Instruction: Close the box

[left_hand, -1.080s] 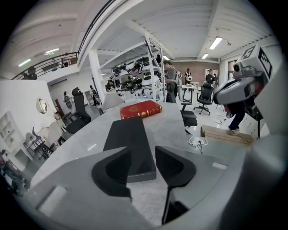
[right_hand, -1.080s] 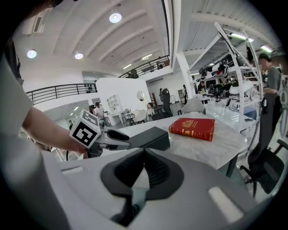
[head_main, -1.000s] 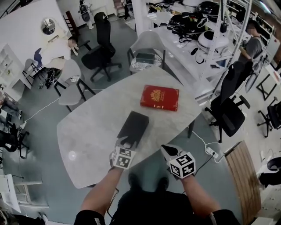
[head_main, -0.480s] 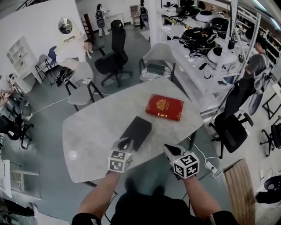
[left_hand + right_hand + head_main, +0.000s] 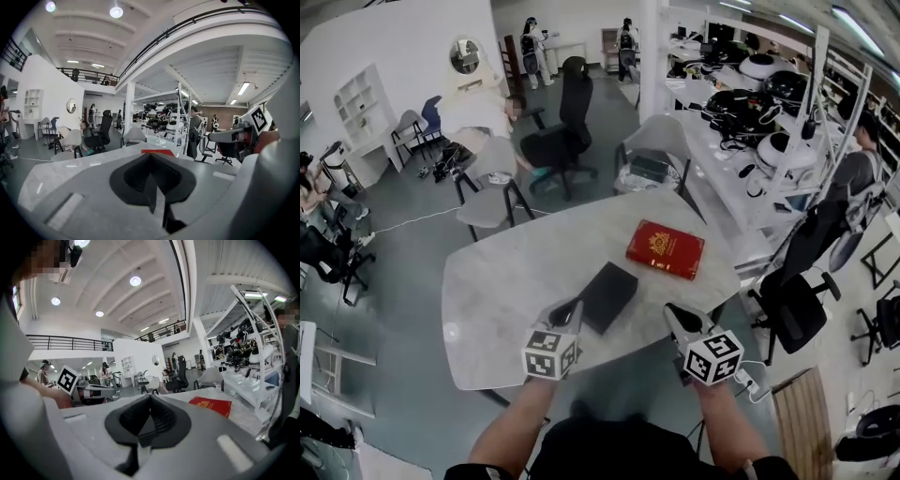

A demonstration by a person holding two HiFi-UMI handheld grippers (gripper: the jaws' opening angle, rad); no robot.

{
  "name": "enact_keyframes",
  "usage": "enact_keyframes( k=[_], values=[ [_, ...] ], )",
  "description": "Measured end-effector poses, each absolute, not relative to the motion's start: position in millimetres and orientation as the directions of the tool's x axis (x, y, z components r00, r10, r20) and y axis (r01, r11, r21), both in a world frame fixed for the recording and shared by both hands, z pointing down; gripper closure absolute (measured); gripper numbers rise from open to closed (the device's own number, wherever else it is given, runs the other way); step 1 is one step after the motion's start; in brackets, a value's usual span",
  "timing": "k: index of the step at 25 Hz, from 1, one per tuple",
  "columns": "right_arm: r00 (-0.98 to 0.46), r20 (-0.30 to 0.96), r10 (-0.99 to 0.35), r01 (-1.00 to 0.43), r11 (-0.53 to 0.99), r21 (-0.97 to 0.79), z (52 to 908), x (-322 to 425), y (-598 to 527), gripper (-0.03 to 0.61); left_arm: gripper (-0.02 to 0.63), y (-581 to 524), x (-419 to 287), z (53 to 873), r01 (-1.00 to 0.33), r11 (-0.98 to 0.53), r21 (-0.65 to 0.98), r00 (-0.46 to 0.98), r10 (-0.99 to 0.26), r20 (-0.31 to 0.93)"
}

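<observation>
A flat black box (image 5: 607,295) lies closed on the grey marble table (image 5: 497,291), near its front edge. Farther back and to the right lies a red box (image 5: 666,248) with a gold emblem, also seen as a red box (image 5: 211,406) and as a thin red strip (image 5: 158,152). My left gripper (image 5: 569,316) sits just left of the black box's near corner, jaws shut with nothing between them (image 5: 150,155). My right gripper (image 5: 679,319) hovers at the table's front edge right of the black box, also shut and empty (image 5: 150,396).
Grey chairs (image 5: 492,187) and a black office chair (image 5: 567,131) stand behind the table. A white bench (image 5: 741,159) loaded with equipment runs along the right, with another black chair (image 5: 792,300) beside it. People stand and sit in the background.
The left gripper's jaws have gone from open at the black box's near end to shut, and it now sits slightly off the box. The head view has shifted; the right gripper has barely moved.
</observation>
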State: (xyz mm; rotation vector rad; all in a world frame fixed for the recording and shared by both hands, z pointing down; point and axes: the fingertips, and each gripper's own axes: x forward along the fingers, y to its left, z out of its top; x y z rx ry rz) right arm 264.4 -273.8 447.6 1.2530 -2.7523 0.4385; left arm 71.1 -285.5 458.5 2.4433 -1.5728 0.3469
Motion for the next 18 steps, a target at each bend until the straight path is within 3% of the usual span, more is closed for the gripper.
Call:
enact_keyframes(
  k=[18],
  values=[
    [-0.667,0.123,-0.735,-0.745,0.655,-0.127,408,110,-304,0.577,0.603,-306,-86,418,-0.92,-0.39,0.036,0.388,-0.892,0.232]
  ],
)
